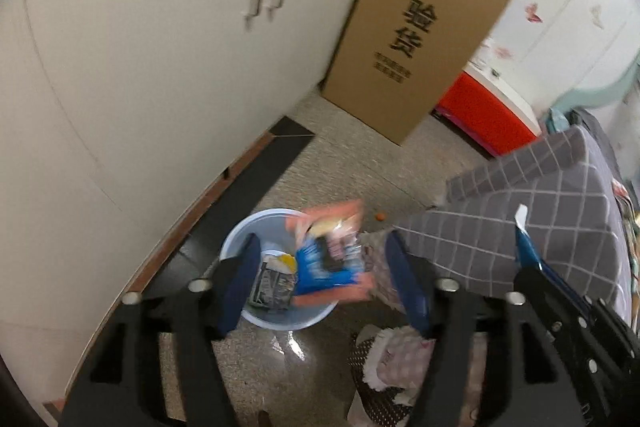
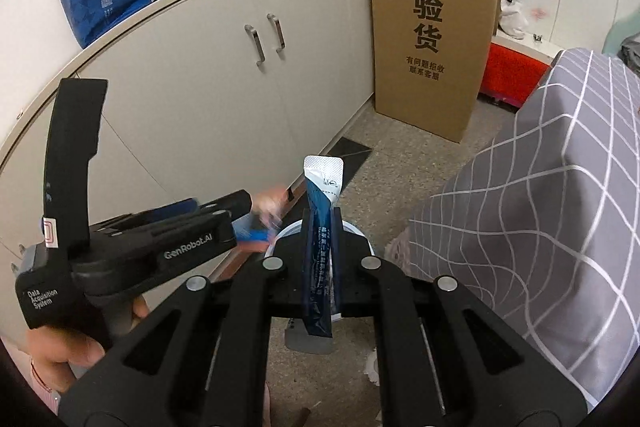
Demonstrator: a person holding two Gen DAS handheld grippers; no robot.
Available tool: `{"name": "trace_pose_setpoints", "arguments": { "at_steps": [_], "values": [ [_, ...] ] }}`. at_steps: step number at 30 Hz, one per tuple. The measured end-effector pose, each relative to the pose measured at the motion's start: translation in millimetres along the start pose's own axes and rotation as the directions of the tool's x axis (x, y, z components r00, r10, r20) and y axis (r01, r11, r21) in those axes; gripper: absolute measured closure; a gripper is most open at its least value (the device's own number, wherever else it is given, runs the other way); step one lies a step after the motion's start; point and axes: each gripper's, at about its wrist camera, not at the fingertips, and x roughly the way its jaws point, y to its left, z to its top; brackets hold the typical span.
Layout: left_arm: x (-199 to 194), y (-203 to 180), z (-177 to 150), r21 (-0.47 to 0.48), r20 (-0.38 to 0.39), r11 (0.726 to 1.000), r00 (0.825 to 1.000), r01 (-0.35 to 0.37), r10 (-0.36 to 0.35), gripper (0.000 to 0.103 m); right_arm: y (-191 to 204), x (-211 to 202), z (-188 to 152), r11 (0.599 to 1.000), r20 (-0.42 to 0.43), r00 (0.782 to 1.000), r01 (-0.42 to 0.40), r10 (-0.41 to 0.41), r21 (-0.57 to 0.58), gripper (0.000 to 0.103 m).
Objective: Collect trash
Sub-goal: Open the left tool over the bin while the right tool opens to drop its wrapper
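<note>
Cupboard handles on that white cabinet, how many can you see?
2. Both sit side by side at the middle of the cabinet, one handle on each door's inner edge, the other just right of it. None seem hidden.

Floor [image 1: 360,155]: speckled grey, centre frame.
Bin [image 1: 240,239]: pale blue, lower centre, standing on it.
Cardboard box [image 1: 416,31]: upright, upper right.
Orange scrap [image 1: 380,215]: loose, just right of the bin.
Dark mat [image 1: 260,179]: along the cabinet base.
</note>
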Motion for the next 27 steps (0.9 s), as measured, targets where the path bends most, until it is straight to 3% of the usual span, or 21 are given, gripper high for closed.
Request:
{"name": "trace_pose_setpoints", "arguments": {
  "at_steps": [15,27],
  "values": [
    [-27,13,-13,-0.021,0.046,0.999,0.998,-0.032,0.033,0.034,8,10,-2,0.999,-0.027,0.999,-0.040,0.040,0.011,0.095],
    [-51,37,-11,-0.108,0.115,0.981,0.978,-0.162,0.174,0.028,23,19,14,0.995,0.015,0.995,-0.101,0.101,-0.017,0.092]
  ]
}}
